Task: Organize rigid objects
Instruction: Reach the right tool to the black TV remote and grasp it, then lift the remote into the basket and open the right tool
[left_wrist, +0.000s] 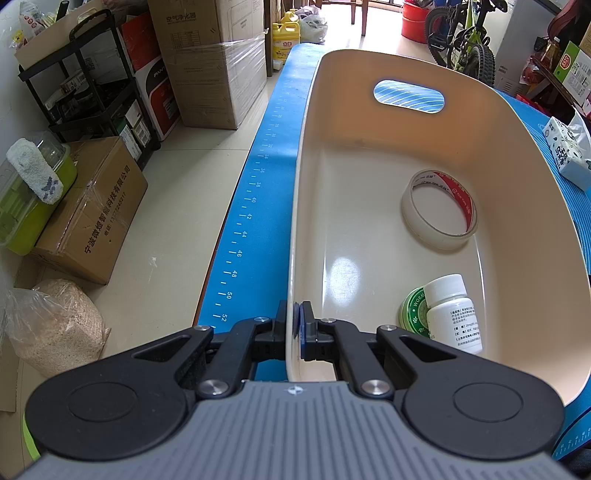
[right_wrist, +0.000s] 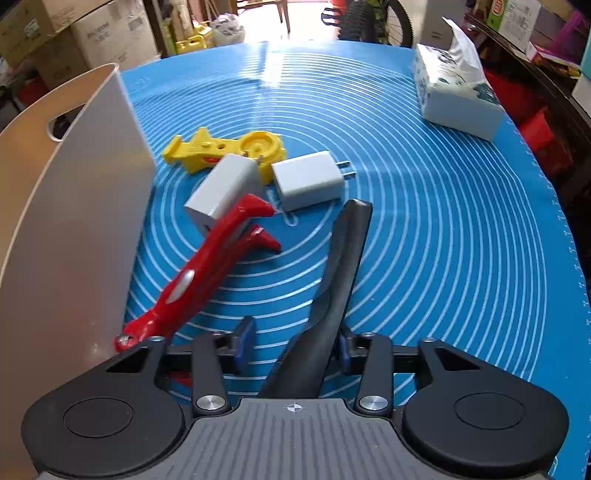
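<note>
My left gripper (left_wrist: 295, 325) is shut on the near rim of the cream plastic basket (left_wrist: 517, 229). Inside it lie a roll of clear tape (left_wrist: 439, 210), a white pill bottle (left_wrist: 452, 314) and a green tin (left_wrist: 412, 314). In the right wrist view the basket's outer wall (right_wrist: 74, 221) stands at the left. My right gripper (right_wrist: 295, 345) is open around a black bar-shaped object (right_wrist: 343, 273) that lies between its fingers, touching the right pad. On the blue mat lie a red safety hammer (right_wrist: 207, 273), two white chargers (right_wrist: 225, 188) (right_wrist: 308, 179) and a yellow plastic tool (right_wrist: 225, 147).
A tissue pack (right_wrist: 454, 88) sits at the mat's far right, also seen in the left wrist view (left_wrist: 567, 151). The table's left edge (left_wrist: 243, 221) drops to a floor with cardboard boxes (left_wrist: 92, 206) and a shelf. A bicycle (left_wrist: 465, 37) stands beyond.
</note>
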